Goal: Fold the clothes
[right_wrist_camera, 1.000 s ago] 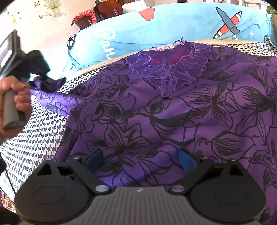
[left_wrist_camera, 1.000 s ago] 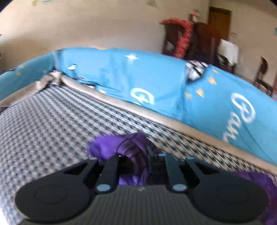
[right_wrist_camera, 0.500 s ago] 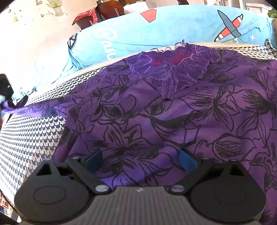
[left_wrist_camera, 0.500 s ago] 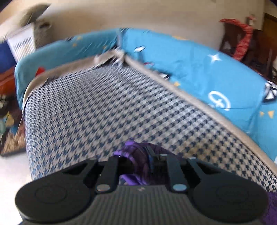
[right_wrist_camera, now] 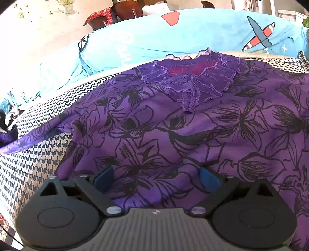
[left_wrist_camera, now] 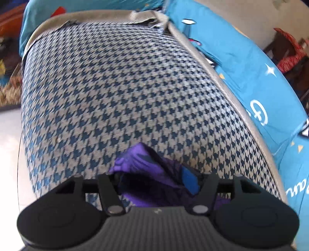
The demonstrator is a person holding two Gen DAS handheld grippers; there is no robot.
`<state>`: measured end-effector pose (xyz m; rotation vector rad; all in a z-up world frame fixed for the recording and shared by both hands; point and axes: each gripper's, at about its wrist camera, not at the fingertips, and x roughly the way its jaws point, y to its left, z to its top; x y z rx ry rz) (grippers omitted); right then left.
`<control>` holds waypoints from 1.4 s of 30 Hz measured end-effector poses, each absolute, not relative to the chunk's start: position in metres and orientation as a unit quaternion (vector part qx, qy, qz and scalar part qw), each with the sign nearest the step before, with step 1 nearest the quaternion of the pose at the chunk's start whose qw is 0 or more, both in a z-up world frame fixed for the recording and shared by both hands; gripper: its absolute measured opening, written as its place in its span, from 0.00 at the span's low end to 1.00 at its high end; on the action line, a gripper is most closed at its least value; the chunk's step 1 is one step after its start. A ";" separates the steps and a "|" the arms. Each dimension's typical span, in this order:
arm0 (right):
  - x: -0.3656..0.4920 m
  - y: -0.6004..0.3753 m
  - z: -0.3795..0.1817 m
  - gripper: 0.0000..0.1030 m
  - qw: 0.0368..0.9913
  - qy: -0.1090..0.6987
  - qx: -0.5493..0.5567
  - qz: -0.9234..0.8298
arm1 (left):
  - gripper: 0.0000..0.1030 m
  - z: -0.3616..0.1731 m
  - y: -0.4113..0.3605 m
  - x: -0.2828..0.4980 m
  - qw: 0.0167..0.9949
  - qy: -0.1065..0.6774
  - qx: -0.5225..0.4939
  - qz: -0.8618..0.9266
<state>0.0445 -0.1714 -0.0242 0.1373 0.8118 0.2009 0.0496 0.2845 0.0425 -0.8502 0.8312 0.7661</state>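
One purple garment point(right_wrist_camera: 173, 135), printed with black flowers and trimmed with a lace neckline point(right_wrist_camera: 191, 85), lay spread over the houndstooth cover point(left_wrist_camera: 119, 81) of the bed. Its lace end lay nearest the blue bolster point(right_wrist_camera: 173, 36) along the cover's far edge; one sleeve point(right_wrist_camera: 29, 139) stretched away from the body of the garment, across bare houndstooth, toward the left edge of the right-wrist view.

My left claw point(left_wrist_camera: 152, 183) stood over the end of that sleeve, a bunched purple tip point(left_wrist_camera: 143, 166) lying between the fingers. Its jaws were opening; the one blue pad point(left_wrist_camera: 190, 181) in sight looked to stand just clear of the cloth, though the other side was hidden by the fabric. My right claw point(right_wrist_camera: 156, 177) was spread wide above the garment's body, both blue pads point(right_wrist_camera: 209, 181) apart from each other, with flat cloth beneath and nothing pinched.

Around the houndstooth cover, a grey piping ran along its rim, and beyond it the blue bolster carried white lettering, stars, a red shape and one aeroplane print point(right_wrist_camera: 260, 32). Past the bolster stood a pale wall point(right_wrist_camera: 38, 29) and dark wooden chairs point(right_wrist_camera: 119, 13) draped with red cloth point(left_wrist_camera: 287, 50). A pale floor point(left_wrist_camera: 7, 139) showed beside the cover's near edge, with a patterned rug blurred at the left.

Count: one garment, two claws, one bolster run.
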 end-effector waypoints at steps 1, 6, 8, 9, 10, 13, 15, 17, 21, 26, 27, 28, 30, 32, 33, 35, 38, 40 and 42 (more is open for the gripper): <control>0.044 -0.171 -0.024 0.95 0.912 0.394 0.065 0.098 | 0.55 0.040 0.287 0.045 0.754 0.383 -0.399 0.355; 0.044 -0.169 -0.025 0.95 0.913 0.392 0.056 0.097 | 0.58 0.032 0.301 0.021 0.724 0.387 -0.434 0.371; 0.044 -0.168 -0.025 0.95 0.913 0.392 0.051 0.098 | 0.62 0.033 0.306 0.009 0.719 0.380 -0.437 0.384; 0.043 -0.168 -0.025 0.95 0.914 0.391 0.050 0.099 | 0.65 0.036 0.308 0.004 0.719 0.372 -0.435 0.393; 0.043 -0.168 -0.025 0.95 0.914 0.391 0.049 0.100 | 0.72 0.041 0.310 -0.002 0.720 0.365 -0.425 0.409; 0.043 -0.169 -0.025 0.95 0.914 0.390 0.048 0.103 | 0.77 0.054 0.314 -0.018 0.720 0.339 -0.392 0.461; 0.042 -0.169 -0.024 0.95 0.914 0.389 0.046 0.105 | 0.78 0.061 0.318 -0.025 0.722 0.326 -0.382 0.476; 0.042 -0.169 -0.025 0.95 0.914 0.389 0.045 0.104 | 0.79 0.062 0.317 -0.024 0.729 0.326 -0.377 0.469; 0.042 -0.168 -0.025 0.95 0.915 0.388 0.039 0.103 | 0.79 0.060 0.309 -0.005 0.756 0.337 -0.368 0.424; 0.041 -0.167 -0.025 0.95 0.916 0.387 0.035 0.102 | 0.82 0.060 0.271 0.039 0.812 0.370 -0.310 0.328; 0.041 -0.167 -0.025 0.95 0.916 0.387 0.035 0.102 | 0.82 0.059 0.261 0.048 0.822 0.375 -0.296 0.309; 0.041 -0.167 -0.025 0.95 0.916 0.387 0.035 0.101 | 0.82 0.058 0.251 0.057 0.832 0.377 -0.283 0.291; 0.041 -0.167 -0.025 0.95 0.916 0.388 0.035 0.101 | 0.82 0.057 0.232 0.074 0.849 0.380 -0.256 0.262; 0.040 -0.167 -0.025 0.95 0.915 0.388 0.035 0.101 | 0.82 0.056 0.212 0.088 0.863 0.385 -0.229 0.234; 0.040 -0.167 -0.025 0.95 0.915 0.388 0.035 0.101 | 0.82 0.054 0.203 0.096 0.867 0.389 -0.219 0.220; 0.039 -0.167 -0.025 0.95 0.915 0.388 0.036 0.101 | 0.82 0.051 0.186 0.109 0.874 0.396 -0.204 0.194; 0.040 -0.167 -0.025 0.95 0.915 0.389 0.037 0.101 | 0.82 0.046 0.168 0.126 0.883 0.398 -0.183 0.168; 0.040 -0.167 -0.025 0.95 0.914 0.390 0.038 0.101 | 0.82 0.039 0.157 0.136 0.885 0.404 -0.169 0.157; 0.040 -0.167 -0.025 0.95 0.914 0.391 0.038 0.101 | 0.82 0.031 0.148 0.145 0.885 0.412 -0.159 0.146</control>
